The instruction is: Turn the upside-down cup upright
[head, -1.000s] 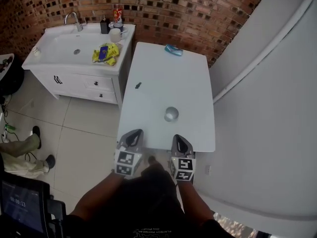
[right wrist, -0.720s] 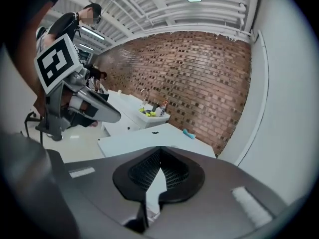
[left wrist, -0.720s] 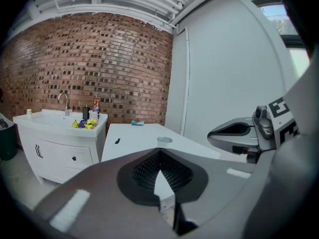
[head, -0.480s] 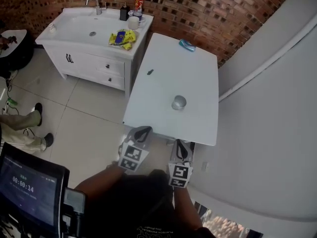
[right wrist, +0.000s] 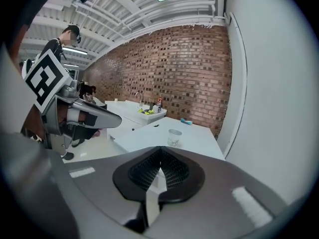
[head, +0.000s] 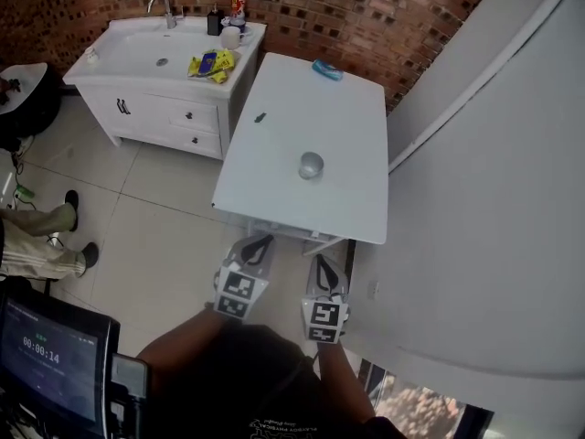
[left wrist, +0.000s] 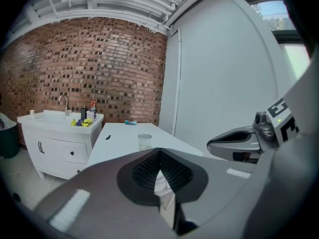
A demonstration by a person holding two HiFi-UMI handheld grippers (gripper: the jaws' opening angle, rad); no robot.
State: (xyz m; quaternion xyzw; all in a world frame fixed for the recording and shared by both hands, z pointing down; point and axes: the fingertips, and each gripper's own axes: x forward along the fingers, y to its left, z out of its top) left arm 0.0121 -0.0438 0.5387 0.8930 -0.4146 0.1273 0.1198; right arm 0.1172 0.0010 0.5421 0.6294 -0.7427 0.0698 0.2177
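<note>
- The left gripper (head: pixel 257 245) and the right gripper (head: pixel 322 265) are held side by side above the tiled floor (head: pixel 155 236). They are just before the near edge of the white table (head: pixel 274 190) and do not touch it.
- In each gripper view the two jaws are pressed together at the tips, with nothing between them — both tongs are empty.
- The cup (head: pixel 312 165) stands alone near the middle of the table, well apart from both grippers. It looks clear, and its top seems wider than its foot, but I cannot tell surely which way up it is.
- A small blue object (head: pixel 326 69) lies at the far end of the table, and a small dark thing (head: pixel 260 117) lies near its left edge.
- A white sink cabinet (head: pixel 146 108) stands left of the table, against the brick wall (head: pixel 366 16).
</note>
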